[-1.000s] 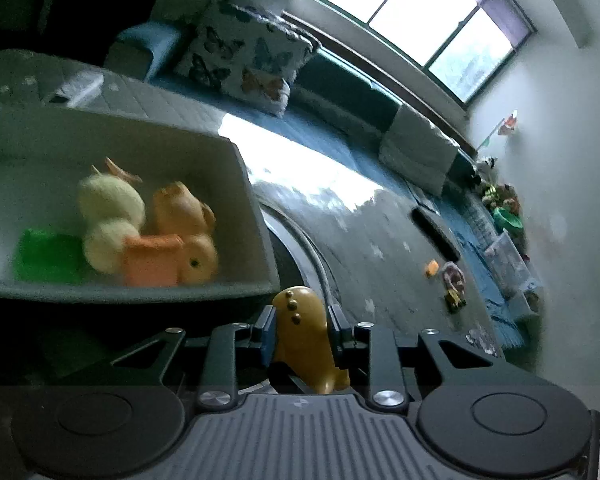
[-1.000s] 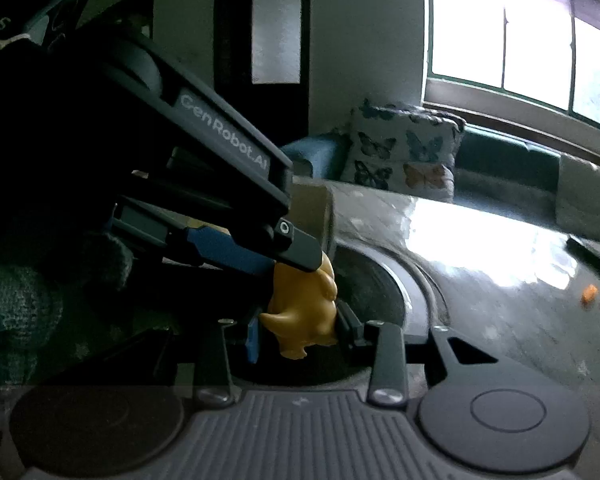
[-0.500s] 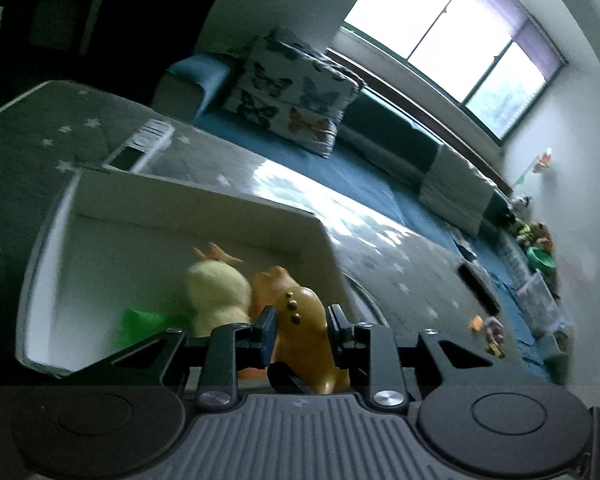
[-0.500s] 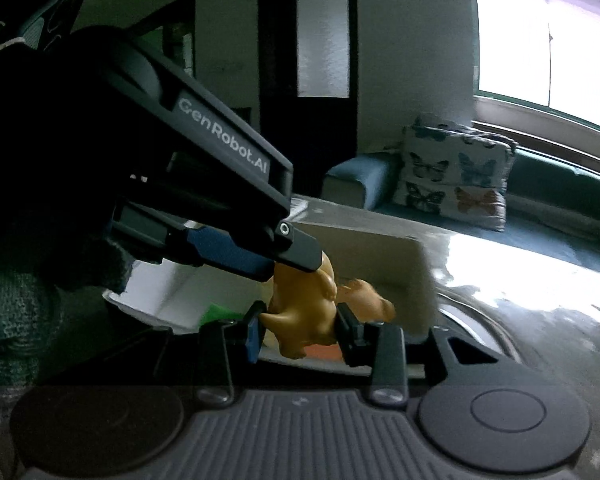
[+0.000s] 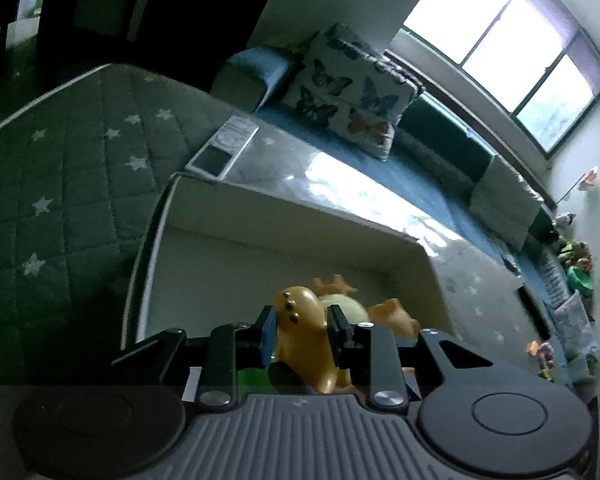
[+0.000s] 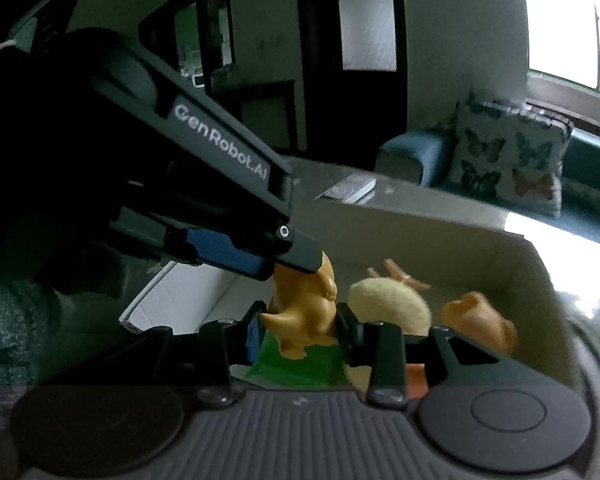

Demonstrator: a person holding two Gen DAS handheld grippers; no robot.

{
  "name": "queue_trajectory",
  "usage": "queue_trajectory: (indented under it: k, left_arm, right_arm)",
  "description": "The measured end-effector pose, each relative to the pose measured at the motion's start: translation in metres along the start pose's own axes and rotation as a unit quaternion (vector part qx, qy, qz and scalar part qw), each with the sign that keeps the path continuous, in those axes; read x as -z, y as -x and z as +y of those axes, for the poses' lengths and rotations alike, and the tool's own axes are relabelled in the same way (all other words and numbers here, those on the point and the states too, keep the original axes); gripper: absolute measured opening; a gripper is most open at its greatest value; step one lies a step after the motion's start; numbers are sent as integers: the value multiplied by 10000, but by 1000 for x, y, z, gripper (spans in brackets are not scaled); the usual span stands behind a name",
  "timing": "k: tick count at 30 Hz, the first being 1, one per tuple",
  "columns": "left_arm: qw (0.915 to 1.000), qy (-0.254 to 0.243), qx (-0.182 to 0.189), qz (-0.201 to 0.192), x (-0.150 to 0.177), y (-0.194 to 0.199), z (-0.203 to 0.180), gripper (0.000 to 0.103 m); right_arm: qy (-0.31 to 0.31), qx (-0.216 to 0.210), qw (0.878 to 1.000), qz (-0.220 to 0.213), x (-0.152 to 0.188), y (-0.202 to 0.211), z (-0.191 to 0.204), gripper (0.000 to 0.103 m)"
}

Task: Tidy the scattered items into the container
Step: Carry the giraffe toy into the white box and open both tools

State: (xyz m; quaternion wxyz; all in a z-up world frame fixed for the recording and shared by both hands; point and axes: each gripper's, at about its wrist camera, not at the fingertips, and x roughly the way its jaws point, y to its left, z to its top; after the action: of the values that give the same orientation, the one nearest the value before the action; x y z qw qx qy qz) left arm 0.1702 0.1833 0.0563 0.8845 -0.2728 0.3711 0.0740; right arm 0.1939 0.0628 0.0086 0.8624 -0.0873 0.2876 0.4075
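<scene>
Both grippers are shut on one orange-yellow toy animal (image 5: 300,332). My left gripper (image 5: 300,330) pinches its upper end with three small studs. My right gripper (image 6: 296,330) pinches its lower body (image 6: 304,320), with the left gripper's fingers (image 6: 296,254) on the toy from above left. The toy hangs over the white open container (image 5: 260,216), also in the right wrist view (image 6: 420,216). Inside lie a pale yellow plush (image 6: 388,308), an orange toy (image 6: 480,320) and a green item (image 6: 300,364).
The container stands on a grey star-patterned quilted surface (image 5: 60,168). A white flat device (image 5: 224,148) lies behind it. A blue sofa with a butterfly cushion (image 5: 352,92) lines the back. Small toys (image 5: 540,352) lie at the far right.
Both grippers have carried the toy from beside the container's right edge to above its inside. The container now fills the view below the toy.
</scene>
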Motion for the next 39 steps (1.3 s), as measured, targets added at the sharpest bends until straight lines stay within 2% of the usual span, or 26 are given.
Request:
queue_trajectory:
  k: [7,19,24,26,30,33,39]
  left_arm:
    - [9998,52,-83,150,0,-15,12,28]
    - [9998,-18,-167,131,2,-16,12,30]
    - [9997,-125,-206,34,2,-9,8,30]
    - [9996,-165,-230,0,3,-6,7,30]
    - [9993,-275,-242,-81,6,2,3,30]
    - [9991,-338,-226,-154,10,9,0,30]
    - [9981,-510,-248,-243,20,21,-7,30]
  right_arm:
    - [-35,-48,9997,221,2,-24,-4,37]
    - [15,-23,9999,116,1,-20,-2,39]
    - [74,-7,9999,79,-9,-18,-5,44]
    - [78,2,10000,60,-10,-15,-5,51]
    - [136,25,9999,18,-14,-10,-4,52]
    - [158,47,9999,-10,-12,-4,-2,62]
    - [185,104,9998,-62,-10,8,0,67]
